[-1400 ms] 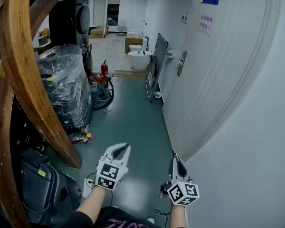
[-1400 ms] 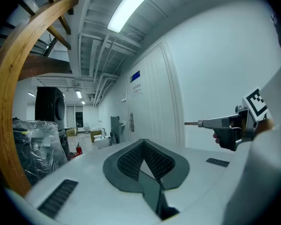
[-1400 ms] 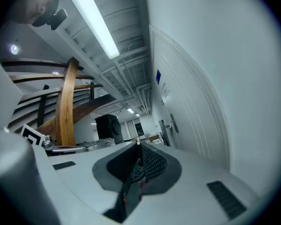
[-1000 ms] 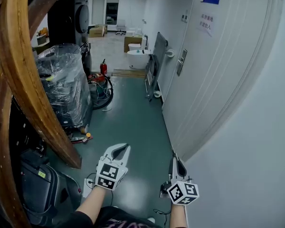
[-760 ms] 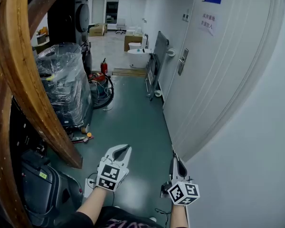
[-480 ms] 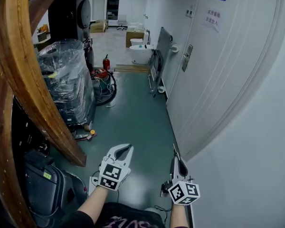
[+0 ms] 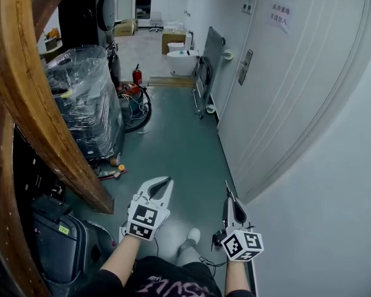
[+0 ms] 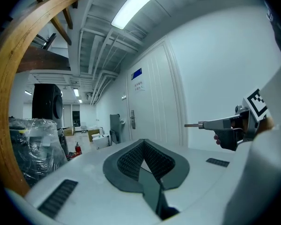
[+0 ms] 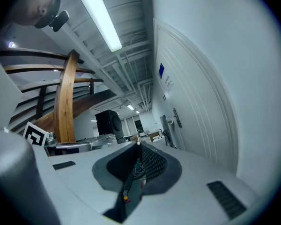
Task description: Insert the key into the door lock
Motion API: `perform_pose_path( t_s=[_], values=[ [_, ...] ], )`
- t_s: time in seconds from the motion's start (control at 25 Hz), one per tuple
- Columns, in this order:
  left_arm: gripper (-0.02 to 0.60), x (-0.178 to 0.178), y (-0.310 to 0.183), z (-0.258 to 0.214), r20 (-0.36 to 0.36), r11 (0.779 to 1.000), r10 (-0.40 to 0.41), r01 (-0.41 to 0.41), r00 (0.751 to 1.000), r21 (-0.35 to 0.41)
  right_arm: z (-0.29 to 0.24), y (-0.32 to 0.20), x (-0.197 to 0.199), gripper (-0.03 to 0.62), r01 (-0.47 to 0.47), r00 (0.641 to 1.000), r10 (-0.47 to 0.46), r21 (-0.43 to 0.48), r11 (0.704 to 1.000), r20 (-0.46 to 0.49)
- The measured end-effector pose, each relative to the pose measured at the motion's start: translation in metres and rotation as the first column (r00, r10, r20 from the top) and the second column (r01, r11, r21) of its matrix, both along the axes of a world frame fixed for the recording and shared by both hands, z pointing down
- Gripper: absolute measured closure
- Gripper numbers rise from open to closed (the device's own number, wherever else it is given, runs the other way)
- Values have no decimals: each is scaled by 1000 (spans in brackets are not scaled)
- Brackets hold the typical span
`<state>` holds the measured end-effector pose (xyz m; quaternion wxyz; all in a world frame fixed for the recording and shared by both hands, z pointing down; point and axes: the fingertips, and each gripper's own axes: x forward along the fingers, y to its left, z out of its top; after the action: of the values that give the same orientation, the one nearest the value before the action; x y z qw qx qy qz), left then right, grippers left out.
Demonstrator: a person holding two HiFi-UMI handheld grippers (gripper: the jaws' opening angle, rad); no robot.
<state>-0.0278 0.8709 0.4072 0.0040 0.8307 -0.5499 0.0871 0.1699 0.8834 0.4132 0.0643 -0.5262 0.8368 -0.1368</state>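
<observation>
The white door (image 7: 284,85) runs along the right of the corridor, its handle and lock plate (image 7: 244,67) far ahead; the same plate shows as a small lock plate (image 8: 132,121) and lock plate (image 9: 176,118) in the gripper views. My right gripper (image 7: 227,200) is shut on a thin metal key (image 7: 226,187) that juts forward, close to the wall. Seen from the left gripper view, the key (image 8: 191,124) points level from the right gripper (image 8: 205,124). My left gripper (image 7: 167,180) hangs beside it over the green floor, fingers meeting at the tips, holding nothing.
A curved wooden beam (image 7: 31,98) fills the left side. A plastic-wrapped stack (image 7: 86,104), cables and a red fire extinguisher (image 7: 136,76) stand further along on the left. A black bag (image 7: 55,240) sits low left. A folded cart (image 7: 205,73) leans by the door. A shoe (image 7: 189,235) shows below.
Both grippers and the view have advanced along the corridor, bringing the door and wrapped stack closer. A shoe has come into sight between the arms. Neither gripper's jaws have changed.
</observation>
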Motion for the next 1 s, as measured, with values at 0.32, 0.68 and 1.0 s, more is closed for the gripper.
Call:
perform_pose_path(
  t_s=[0.32, 0.68, 1.0],
  values=[
    [569, 4, -53, -9, 41, 999, 4, -6, 999, 38, 2, -53, 3, 516, 13, 1000, -12, 18, 1000, -10],
    [569, 20, -132, 16, 31, 1000, 17, -17, 999, -4, 15, -127, 21, 516, 1, 999, 0, 17, 1000, -32],
    [569, 26, -206, 44, 45, 998, 18, -15, 999, -58, 38, -205, 33, 516, -17, 1000, 17, -27, 999, -24]
  ],
)
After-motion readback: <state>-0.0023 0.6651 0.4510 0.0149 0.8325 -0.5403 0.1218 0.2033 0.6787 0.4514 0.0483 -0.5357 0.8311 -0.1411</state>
